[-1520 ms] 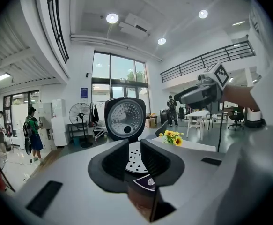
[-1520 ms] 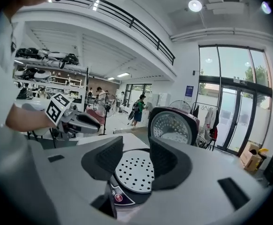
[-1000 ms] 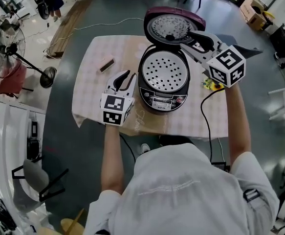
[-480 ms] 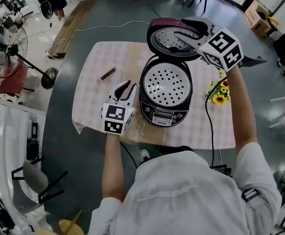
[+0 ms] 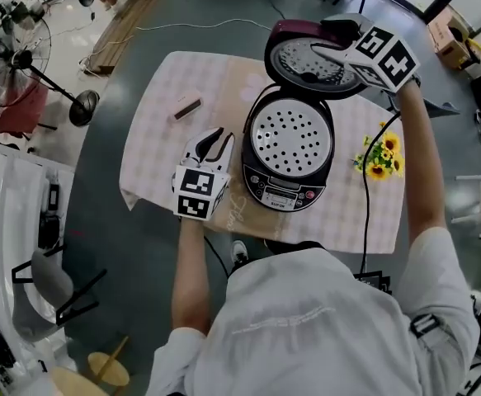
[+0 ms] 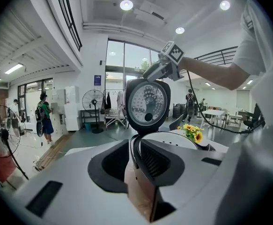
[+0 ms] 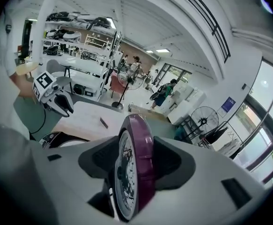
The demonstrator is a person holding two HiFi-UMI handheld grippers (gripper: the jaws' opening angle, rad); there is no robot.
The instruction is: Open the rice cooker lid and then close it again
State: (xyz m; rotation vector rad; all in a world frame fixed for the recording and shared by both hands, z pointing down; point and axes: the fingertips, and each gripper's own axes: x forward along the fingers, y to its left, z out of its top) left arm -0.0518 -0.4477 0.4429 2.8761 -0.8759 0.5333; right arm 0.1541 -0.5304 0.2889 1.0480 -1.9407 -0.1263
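The rice cooker stands on the table with its perforated inner plate showing. Its purple lid is raised upright behind it. My right gripper straddles the lid's top rim. Its jaws are opening, with the rim between them and a gap on one side. My left gripper hovers low over the tablecloth just left of the cooker, apart from it. Its jaws stand a narrow gap apart with nothing between them. The lid faces the left gripper view.
The checked tablecloth covers the table. A small brown block lies at its far left. Yellow flowers sit right of the cooker, and a black power cord runs off the near edge. A standing fan is on the floor at left.
My right gripper moved from the cooker's right side up to the raised lid's top rim and its jaws widened. The left gripper sank a little beside the cooker.
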